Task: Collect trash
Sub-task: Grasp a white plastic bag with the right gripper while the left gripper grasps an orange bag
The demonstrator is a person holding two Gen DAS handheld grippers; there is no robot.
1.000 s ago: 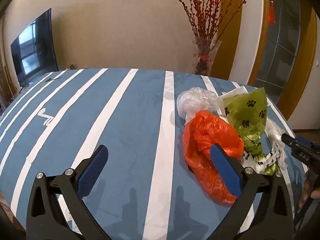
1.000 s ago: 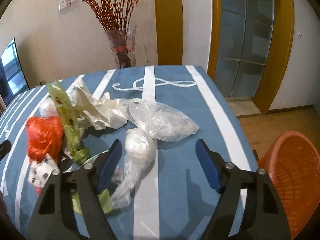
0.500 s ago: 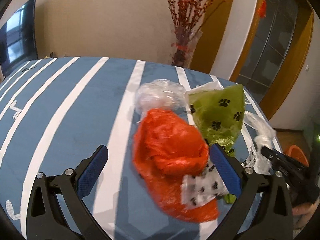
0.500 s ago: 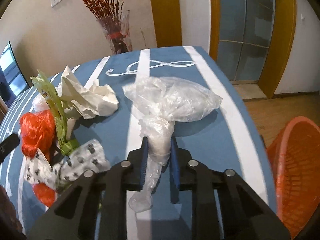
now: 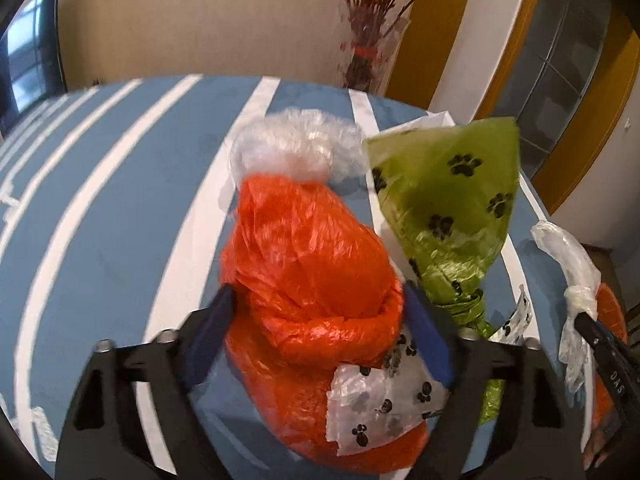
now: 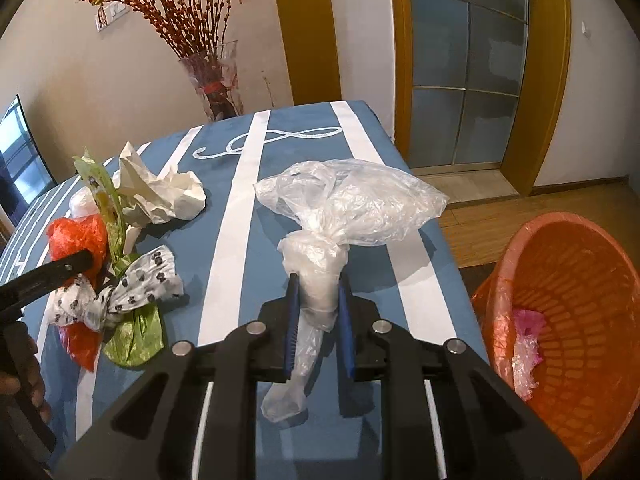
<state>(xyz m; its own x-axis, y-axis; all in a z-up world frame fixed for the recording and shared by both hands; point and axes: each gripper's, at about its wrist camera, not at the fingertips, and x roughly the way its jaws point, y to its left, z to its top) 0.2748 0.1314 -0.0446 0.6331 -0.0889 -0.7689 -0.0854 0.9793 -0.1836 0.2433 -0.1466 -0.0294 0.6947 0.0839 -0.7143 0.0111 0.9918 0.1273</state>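
Observation:
My left gripper (image 5: pixel 316 328) has its blue pads against both sides of a crumpled orange plastic bag (image 5: pixel 308 264) on the blue striped tablecloth (image 5: pixel 120 208). A green paw-print bag (image 5: pixel 452 204), a white paw-print bag (image 5: pixel 384 400) and a clear crumpled bag (image 5: pixel 296 148) lie around it. My right gripper (image 6: pixel 318 308) is shut on the twisted neck of a clear plastic bag (image 6: pixel 352 204), held above the table's right side. An orange basket (image 6: pixel 568 320) stands beside the table at the right with some trash inside.
Crumpled white paper (image 6: pixel 160 192) lies at the back left in the right wrist view. A glass vase (image 6: pixel 216 80) with red branches stands beyond the table's far edge. A TV (image 5: pixel 24 64) is at far left. Wooden floor and a glass door lie at right.
My left gripper moved forward over the orange bag and closed onto it. My right gripper closed on the clear bag's neck and has lifted it.

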